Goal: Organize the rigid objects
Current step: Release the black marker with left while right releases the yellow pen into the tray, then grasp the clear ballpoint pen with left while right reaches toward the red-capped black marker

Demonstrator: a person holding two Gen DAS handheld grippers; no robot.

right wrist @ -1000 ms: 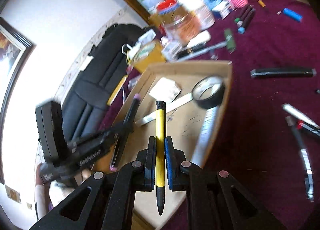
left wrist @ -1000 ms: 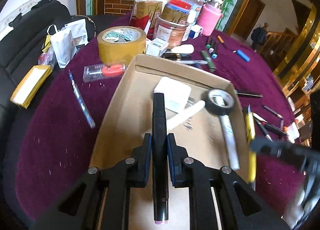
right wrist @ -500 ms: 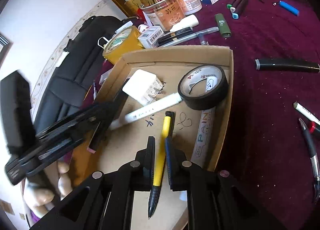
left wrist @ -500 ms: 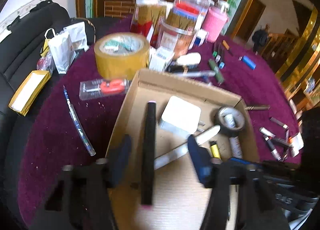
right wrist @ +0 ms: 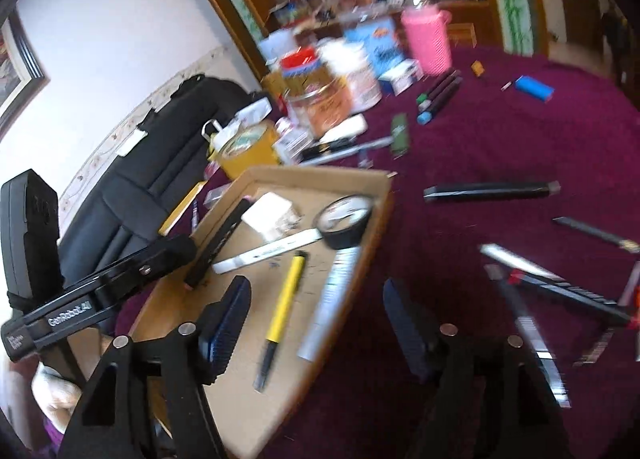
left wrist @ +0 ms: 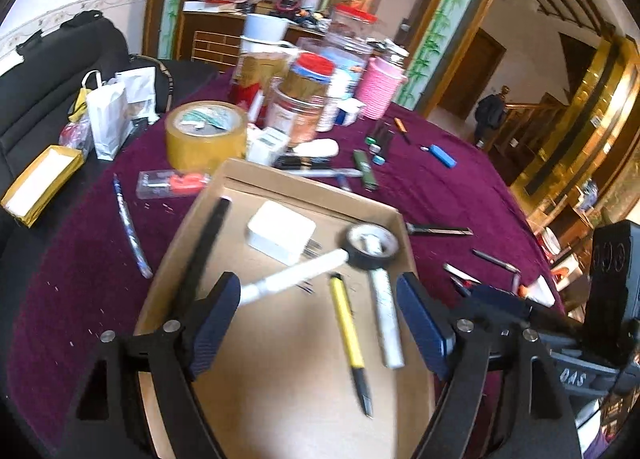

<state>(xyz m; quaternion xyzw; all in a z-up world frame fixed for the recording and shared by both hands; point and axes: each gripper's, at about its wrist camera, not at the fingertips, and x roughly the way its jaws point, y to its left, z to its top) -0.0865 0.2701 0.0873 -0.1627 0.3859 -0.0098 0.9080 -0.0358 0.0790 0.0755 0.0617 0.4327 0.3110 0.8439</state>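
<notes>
Both tongs empty, jaws opening, nothing between pads. Left gripper (left wrist: 318, 319) over near half of cardboard tray (left wrist: 280, 399); right gripper (right wrist: 316, 323) straddling tray's right wall, one finger over tray, other over cloth.

Already in tray: black marker (left wrist: 204, 247) along left wall; yellow pen (left wrist: 350, 339), long axis roughly along left gripper's line of sight, dark tip toward camera; white marker (left wrist: 294, 281) lying diagonal; silver paint pen (left wrist: 386, 323); black tape roll (left wrist: 370, 245) on top of paint pen's far end and touching white marker's tip; white charger block (left wrist: 280, 231) at far side.

Still loose on maroon cloth (right wrist: 500, 131), all to right of tray: long black tube (right wrist: 490, 191), long axis crosswise to right gripper's heading, well apart from tray wall; cluster of thin pens (right wrist: 560, 287) nearer, just beyond right fingers. Right hand clearly closer to both; left has tray between.

Judgement: next pick = right side; crosswise tube suits jaws as they stand, the angled pens want a wrist roll.

Materials: tray = matte corrugated board, low walls. Cloth = napped velvet-like. Pens = smooth hard plastic/metal cylinders, likely to roll. Tape = rubbery ring, flat. Right view blurred; pen count uncertain.
</notes>
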